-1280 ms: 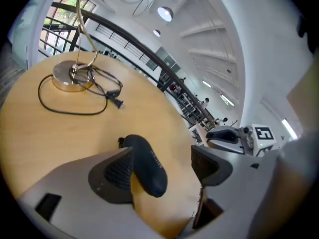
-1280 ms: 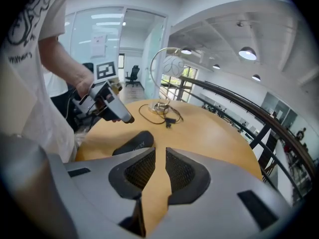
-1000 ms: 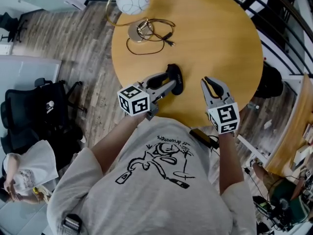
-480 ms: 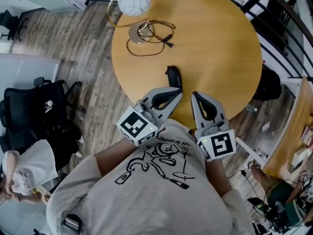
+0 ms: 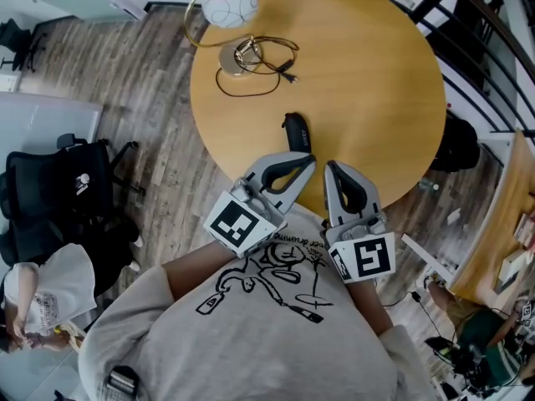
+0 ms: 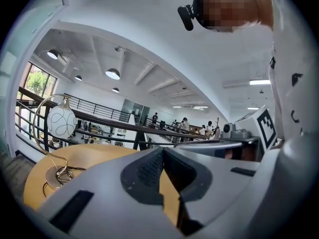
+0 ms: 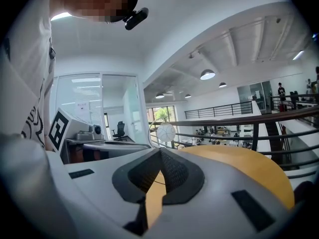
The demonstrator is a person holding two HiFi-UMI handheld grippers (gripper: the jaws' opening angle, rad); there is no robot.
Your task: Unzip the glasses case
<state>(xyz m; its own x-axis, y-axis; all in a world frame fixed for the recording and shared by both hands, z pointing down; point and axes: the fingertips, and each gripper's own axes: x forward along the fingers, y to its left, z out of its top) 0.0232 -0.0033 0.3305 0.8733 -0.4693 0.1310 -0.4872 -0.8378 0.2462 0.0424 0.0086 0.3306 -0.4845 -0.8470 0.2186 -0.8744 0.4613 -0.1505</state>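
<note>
The black glasses case lies alone on the round wooden table, near its front edge. Both grippers are held up close to my chest, side by side, short of the case and apart from it. My left gripper is shut with nothing in it; in the left gripper view its jaws meet at the tips. My right gripper is likewise shut and empty, its tips touching in the right gripper view. The case shows in neither gripper view.
A lamp with a white globe stands at the table's far left, its base and coiled cable beside it. A black office chair is on the floor at left. A dark railing runs past the table's right.
Both grippers have drawn back from the table toward my chest and risen. The left gripper, open at the case before, has left it and shut. The right has also shut.
</note>
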